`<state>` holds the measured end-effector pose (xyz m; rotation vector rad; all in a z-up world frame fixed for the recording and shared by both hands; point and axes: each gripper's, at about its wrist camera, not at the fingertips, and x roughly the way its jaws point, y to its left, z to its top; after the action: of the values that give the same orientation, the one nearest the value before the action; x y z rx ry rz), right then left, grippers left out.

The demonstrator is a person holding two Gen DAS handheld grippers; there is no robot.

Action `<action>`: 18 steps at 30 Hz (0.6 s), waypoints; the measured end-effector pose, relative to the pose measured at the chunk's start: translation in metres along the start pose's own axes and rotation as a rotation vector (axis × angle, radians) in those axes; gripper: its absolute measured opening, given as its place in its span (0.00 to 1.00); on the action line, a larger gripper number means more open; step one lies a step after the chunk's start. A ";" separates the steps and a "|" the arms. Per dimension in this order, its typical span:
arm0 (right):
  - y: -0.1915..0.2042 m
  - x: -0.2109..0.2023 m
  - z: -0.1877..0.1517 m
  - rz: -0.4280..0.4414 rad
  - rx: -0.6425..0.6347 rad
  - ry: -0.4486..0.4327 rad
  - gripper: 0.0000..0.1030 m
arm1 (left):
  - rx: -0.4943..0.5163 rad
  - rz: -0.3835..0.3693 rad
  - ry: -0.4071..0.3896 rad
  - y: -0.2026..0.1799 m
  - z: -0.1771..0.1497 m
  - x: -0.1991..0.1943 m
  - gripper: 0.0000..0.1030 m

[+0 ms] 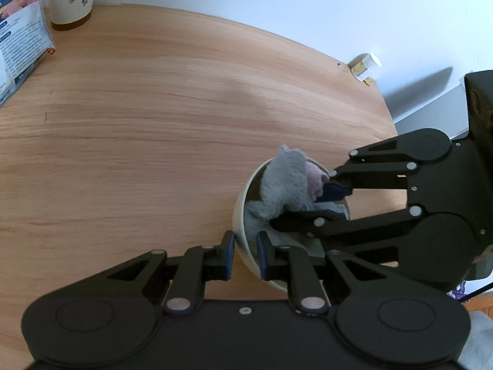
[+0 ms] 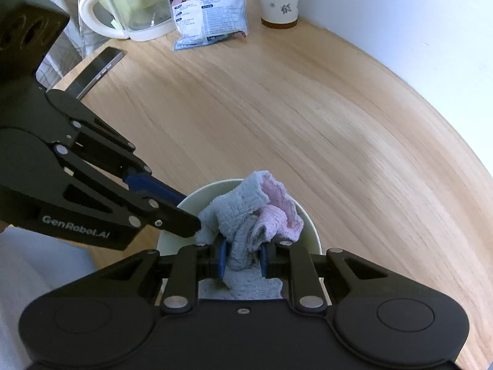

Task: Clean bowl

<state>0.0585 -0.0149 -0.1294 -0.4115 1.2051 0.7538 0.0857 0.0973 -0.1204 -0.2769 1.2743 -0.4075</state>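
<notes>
Wooden table (image 1: 154,123) is carrying the bowl (image 1: 238,215); left claw (image 1: 245,254) is pinching its rim, right claw (image 2: 243,260) is gripping the cloth (image 2: 246,212) inside, wiping seemingly underway, unfinished.

Pale wooden table (image 1: 154,108) against a plain white wall (image 1: 308,0).

**Even daylight, strong fisheye bend, mild blur**

Both my views are bright and soft-lit, no harsh glare. The table (image 1: 154,108) bows hard at the edges, corners vignette to black. A grey shadow falls on the wall (image 1: 308,0) at right in my left view. Wood grain smears slightly. My gripper bodies read dark, low detail. The glass kettle (image 2: 135,3) shows faint reflections.
</notes>
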 end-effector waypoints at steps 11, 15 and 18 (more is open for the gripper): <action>-0.001 0.020 -0.001 -0.010 0.019 0.000 0.22 | 0.016 0.014 0.002 -0.003 -0.002 0.005 0.14; -0.001 0.020 -0.002 -0.052 0.013 0.036 0.22 | 0.022 0.018 0.004 -0.003 -0.002 0.005 0.14; -0.003 0.010 -0.002 -0.084 0.011 0.047 0.22 | 0.030 0.024 0.005 -0.005 -0.002 0.006 0.14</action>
<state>0.0612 -0.0154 -0.1400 -0.4697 1.2278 0.6680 0.0850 0.0906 -0.1240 -0.2352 1.2739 -0.4068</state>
